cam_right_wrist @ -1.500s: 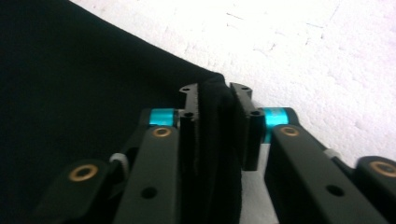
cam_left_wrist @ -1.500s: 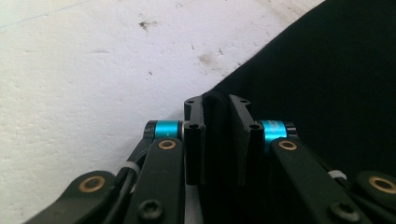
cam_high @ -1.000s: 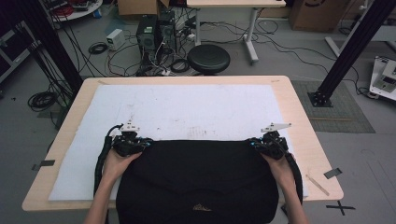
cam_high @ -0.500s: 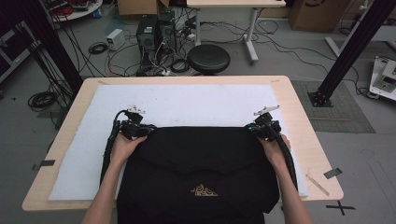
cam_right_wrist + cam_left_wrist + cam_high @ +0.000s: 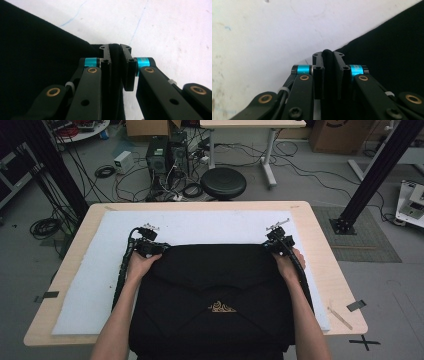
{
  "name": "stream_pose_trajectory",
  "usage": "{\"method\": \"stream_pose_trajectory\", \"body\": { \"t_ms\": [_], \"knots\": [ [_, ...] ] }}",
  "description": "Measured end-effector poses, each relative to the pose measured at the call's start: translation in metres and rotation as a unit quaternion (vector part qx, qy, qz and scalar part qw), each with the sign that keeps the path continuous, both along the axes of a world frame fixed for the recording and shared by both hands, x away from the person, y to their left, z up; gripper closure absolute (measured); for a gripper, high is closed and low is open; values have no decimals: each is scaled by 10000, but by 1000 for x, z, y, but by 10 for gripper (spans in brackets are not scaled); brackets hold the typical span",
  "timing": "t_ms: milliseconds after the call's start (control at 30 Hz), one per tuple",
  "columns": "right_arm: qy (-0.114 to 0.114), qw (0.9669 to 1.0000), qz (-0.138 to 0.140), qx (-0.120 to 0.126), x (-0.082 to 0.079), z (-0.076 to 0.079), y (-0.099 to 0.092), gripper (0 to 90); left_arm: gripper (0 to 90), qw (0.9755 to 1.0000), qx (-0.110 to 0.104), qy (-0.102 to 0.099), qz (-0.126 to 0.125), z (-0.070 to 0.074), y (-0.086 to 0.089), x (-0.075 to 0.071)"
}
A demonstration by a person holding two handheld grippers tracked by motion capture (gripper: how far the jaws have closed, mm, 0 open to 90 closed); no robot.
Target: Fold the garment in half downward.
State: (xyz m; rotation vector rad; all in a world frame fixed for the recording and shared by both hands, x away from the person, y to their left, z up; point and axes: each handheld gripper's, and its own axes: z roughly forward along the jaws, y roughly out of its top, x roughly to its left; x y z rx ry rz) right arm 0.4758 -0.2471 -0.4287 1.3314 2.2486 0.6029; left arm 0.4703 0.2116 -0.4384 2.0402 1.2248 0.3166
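Clearly soft and limp, the black garment (image 5: pixel 210 285) sags unless pinched at its far corners. Both left tongs (image 5: pixel 159 248) and right tongs (image 5: pixel 266 246) are clenched on that cloth.

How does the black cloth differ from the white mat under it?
The black garment is dark and soft, with creases and a small gold emblem; the white mat is pale, flat and plain. The garment hangs over the near table edge; the mat lies wholly on the table. The left gripper and right gripper pinch the garment, not the mat.
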Motion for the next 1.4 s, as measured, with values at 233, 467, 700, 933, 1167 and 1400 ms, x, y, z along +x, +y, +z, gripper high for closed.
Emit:
{"method": "stream_pose_trajectory", "body": {
  "t_ms": [233, 467, 700, 933, 1167, 1400],
  "knots": [
    [-160, 9996, -133, -196, -3, 1, 2, 593, 676, 9999, 155, 1, 20, 4, -2, -4],
    [-259, 9988, -154, 398, -22, 13, -8, 470, 542, 9985, 336, -347, -251, 22, -2, -38],
    [-446, 9959, 154, 773, -72, 19, -19, 460, 565, 9985, 155, -397, -340, 27, 13, -75],
    [-603, 9911, 180, 1176, -114, 15, -40, 473, 586, 9986, -103, -259, -442, 21, 25, -107],
    [-472, 9864, 70, 1573, -137, 5, -59, 489, 579, 9988, -271, -73, -397, 6, 27, -108],
    [-331, 9891, 25, 1432, -123, -6, -51, 493, 646, 9987, -247, 8, -453, -1, 20, -104]
  ]
}}
